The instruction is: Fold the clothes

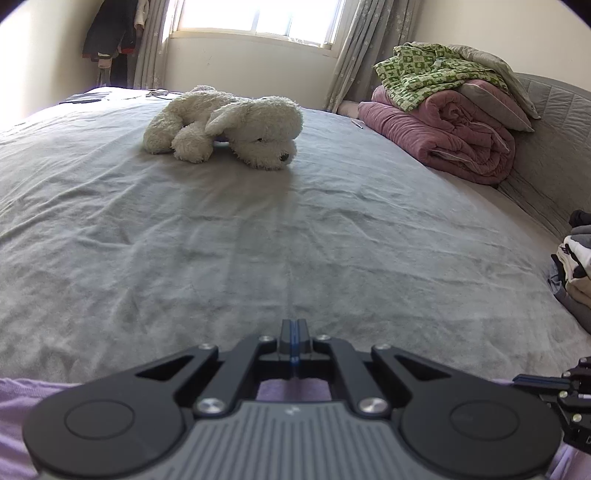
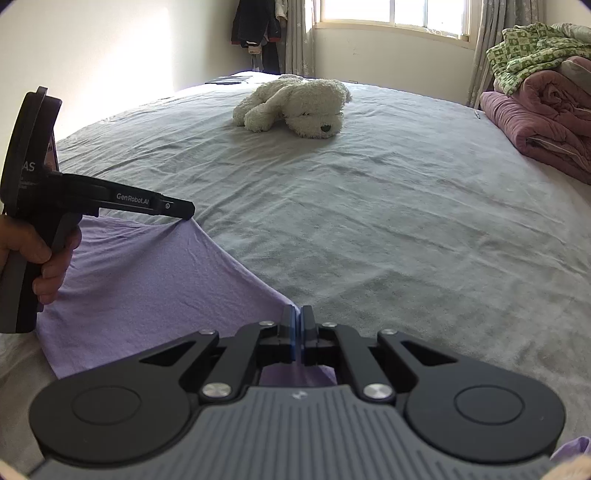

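A lilac garment (image 2: pixel 147 280) lies at the near edge of the grey bed sheet (image 2: pixel 369 221), its far edge stretched between my two grippers. My left gripper (image 2: pixel 190 211), held by a hand (image 2: pixel 37 254), is shut, and the cloth rises in a peak to its tip. In its own view the left gripper (image 1: pixel 294 324) has its jaws pressed together, with lilac cloth (image 1: pixel 291 389) showing beneath them. My right gripper (image 2: pixel 297 311) is shut on the garment's other corner, and it also shows at the edge of the left wrist view (image 1: pixel 521 379).
A white plush dog (image 1: pixel 236 127) lies mid-bed. Rolled pink quilts with a green patterned cover (image 1: pixel 443 122) sit against the grey headboard (image 1: pixel 554 122). A pile of clothes (image 1: pixel 576 266) is at the right edge. A window (image 1: pixel 258 18) and hanging clothes (image 1: pixel 110 37) are behind.
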